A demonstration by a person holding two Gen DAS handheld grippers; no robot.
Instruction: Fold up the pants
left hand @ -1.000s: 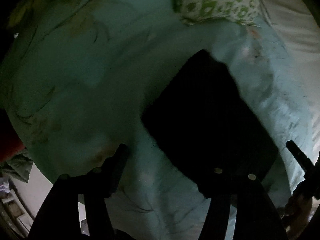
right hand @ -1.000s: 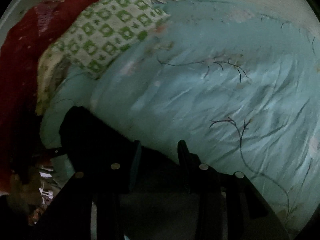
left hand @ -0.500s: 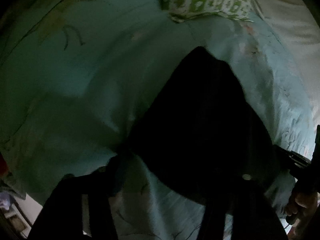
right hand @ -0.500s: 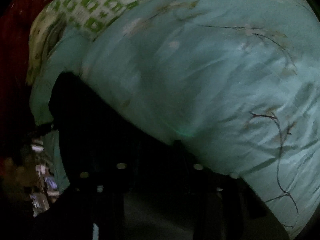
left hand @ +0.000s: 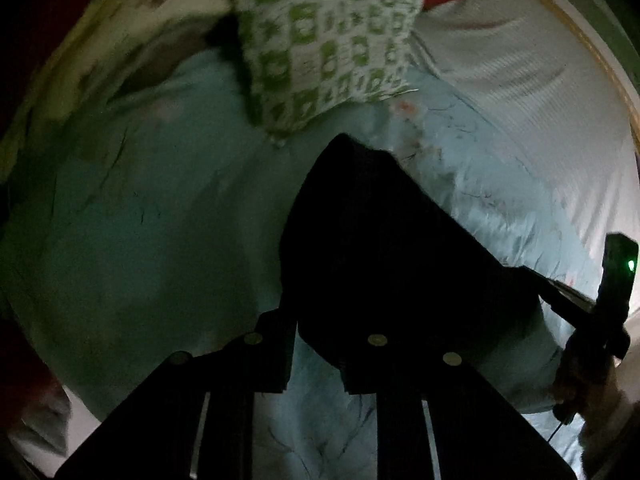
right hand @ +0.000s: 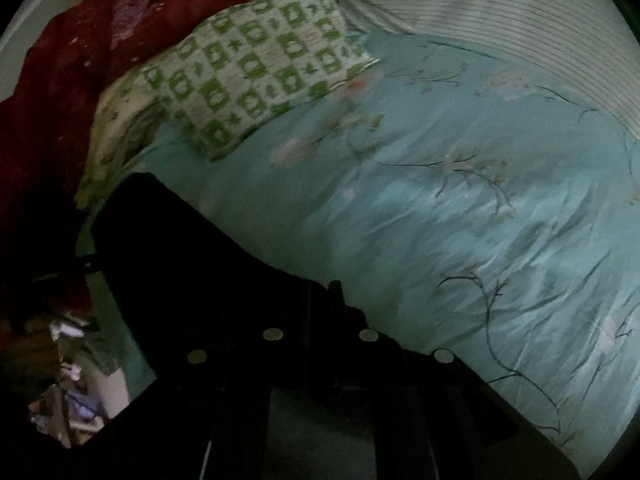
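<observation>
Black pants (left hand: 380, 240) lie folded on a teal flowered bedspread (left hand: 140, 240). Their near edge is raised off the cover. My left gripper (left hand: 314, 330) has its jaws closing, and the near left corner of the pants is pinched between them. At the right edge of the left wrist view, my right gripper (left hand: 560, 298) grips the other near corner, with a hand (left hand: 580, 380) behind it. In the right wrist view the pants (right hand: 180, 260) stretch away to the left, and the right gripper (right hand: 324, 294) is shut on their dark edge.
A green and white patterned pillow (right hand: 256, 72) lies just beyond the pants. Behind it are a red blanket (right hand: 60, 80) and a striped white sheet (right hand: 500, 12). The bed's edge and floor clutter (right hand: 72, 392) show at the lower left.
Both grippers closed on the near edge of the pants and lifted it. The pants now rise toward the grippers, and both views tilted up toward the pillow.
</observation>
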